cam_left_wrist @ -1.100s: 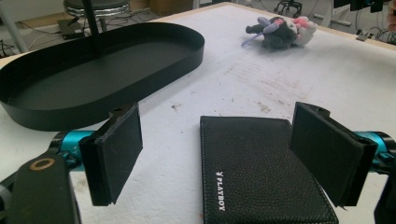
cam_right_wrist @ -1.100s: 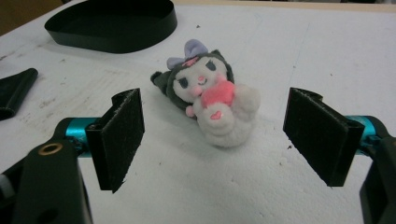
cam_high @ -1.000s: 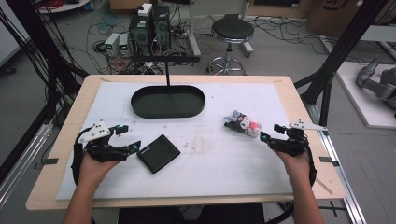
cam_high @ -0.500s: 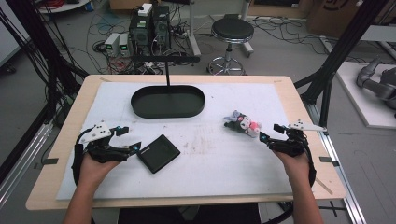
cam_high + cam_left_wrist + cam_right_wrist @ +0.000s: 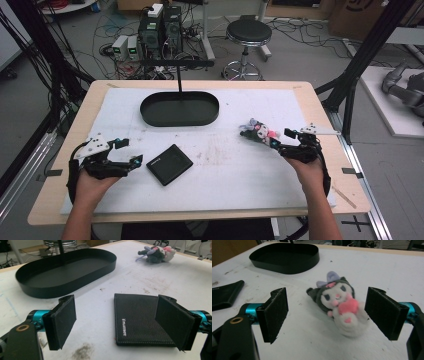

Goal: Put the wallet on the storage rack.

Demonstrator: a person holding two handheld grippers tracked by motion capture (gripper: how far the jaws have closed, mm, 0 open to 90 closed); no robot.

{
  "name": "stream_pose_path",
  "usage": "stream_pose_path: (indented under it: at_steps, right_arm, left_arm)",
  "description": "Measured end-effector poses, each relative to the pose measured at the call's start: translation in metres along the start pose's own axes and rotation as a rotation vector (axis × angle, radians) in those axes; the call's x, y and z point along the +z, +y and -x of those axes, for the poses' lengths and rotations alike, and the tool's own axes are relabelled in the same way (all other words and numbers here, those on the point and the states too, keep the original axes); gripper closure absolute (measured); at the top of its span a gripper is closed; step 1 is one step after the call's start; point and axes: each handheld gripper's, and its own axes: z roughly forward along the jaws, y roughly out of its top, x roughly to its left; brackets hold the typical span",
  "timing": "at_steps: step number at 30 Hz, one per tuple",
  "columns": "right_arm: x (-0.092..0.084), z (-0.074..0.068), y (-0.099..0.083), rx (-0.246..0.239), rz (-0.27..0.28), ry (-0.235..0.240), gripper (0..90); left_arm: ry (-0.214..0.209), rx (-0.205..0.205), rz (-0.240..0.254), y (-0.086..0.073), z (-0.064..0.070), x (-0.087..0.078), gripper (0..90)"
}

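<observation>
This is a lab or robotics workshop. The wooden table (image 5: 320, 107) carries a white mat and stands inside a frame of black metal bars (image 5: 357, 70). On the concrete floor at the far side lie tangled cables (image 5: 310, 30), with computer towers (image 5: 161, 29) and small power boxes (image 5: 126, 47) beside a round black stool (image 5: 248, 35). At the far right, a grey robot arm (image 5: 402, 90) rests on a white board.

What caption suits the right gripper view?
Open right gripper frames a small white-and-grey plush toy lying on the white table.
</observation>
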Motion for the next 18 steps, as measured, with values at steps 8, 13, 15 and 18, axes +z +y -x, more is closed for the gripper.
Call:
stream_pose_path:
  at_steps: [8, 13, 15, 18]
  right_arm:
    - [0.030, -0.021, 0.013, -0.048, -0.031, 0.066, 19.5]
    - [0.056, -0.041, 0.021, -0.071, -0.069, 0.106, 19.1]
    - [0.064, -0.048, 0.024, -0.090, -0.080, 0.120, 19.1]
    - [0.077, -0.061, 0.028, -0.113, -0.108, 0.144, 19.1]
  left_arm:
    - [0.047, -0.015, 0.005, -0.011, -0.001, -0.028, 17.3]
    - [0.076, -0.035, 0.011, -0.018, -0.002, -0.047, 17.3]
    - [0.082, -0.038, 0.012, -0.020, -0.002, -0.052, 17.3]
    - [0.091, -0.046, 0.007, -0.024, -0.002, -0.058, 17.3]
